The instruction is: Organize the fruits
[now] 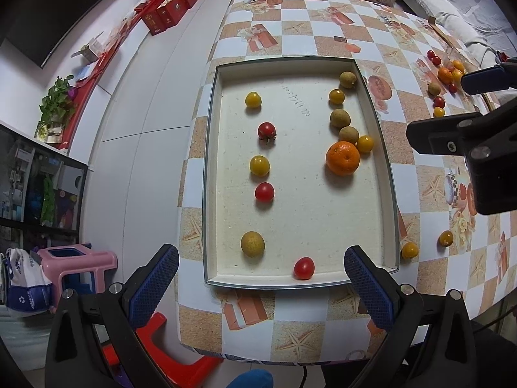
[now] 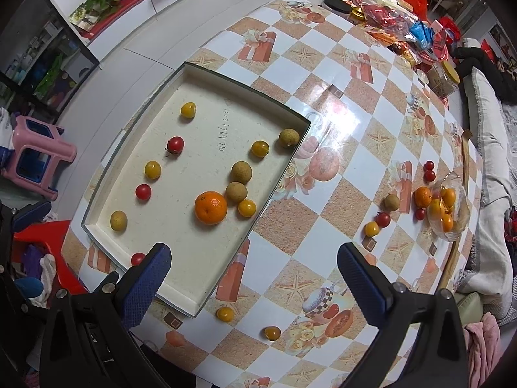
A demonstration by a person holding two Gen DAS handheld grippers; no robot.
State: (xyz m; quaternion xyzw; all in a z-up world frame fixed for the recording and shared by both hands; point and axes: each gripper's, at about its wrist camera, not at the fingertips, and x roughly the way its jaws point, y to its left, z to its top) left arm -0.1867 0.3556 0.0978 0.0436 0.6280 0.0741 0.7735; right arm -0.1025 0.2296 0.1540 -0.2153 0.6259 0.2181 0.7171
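On the checkered tablecloth just right of the shallow white foam tray (image 2: 292, 158), a small yellow cherry tomato (image 2: 225, 314) lies below and between the right gripper (image 2: 254, 273) tips, nearer it than the left gripper (image 1: 261, 274). Both grippers gape wide, holding nothing.

The bench (image 2: 326, 103) wears a checked cloth of white and sandy squares printed with starfish and gift boxes. A shallow tray (image 2: 292, 165) lies on it along its left edge. Off the tray's near right corner two yellow tomatoes (image 2: 225, 314) sit on the cloth, well apart. Toward the right edge lie a clear glass bowl (image 2: 460, 194), an orange (image 2: 422, 196), a brown longan (image 2: 392, 201) and scattered red and yellow tomatoes. At the far edge stands a heap of wrapped snacks (image 2: 392, 16).
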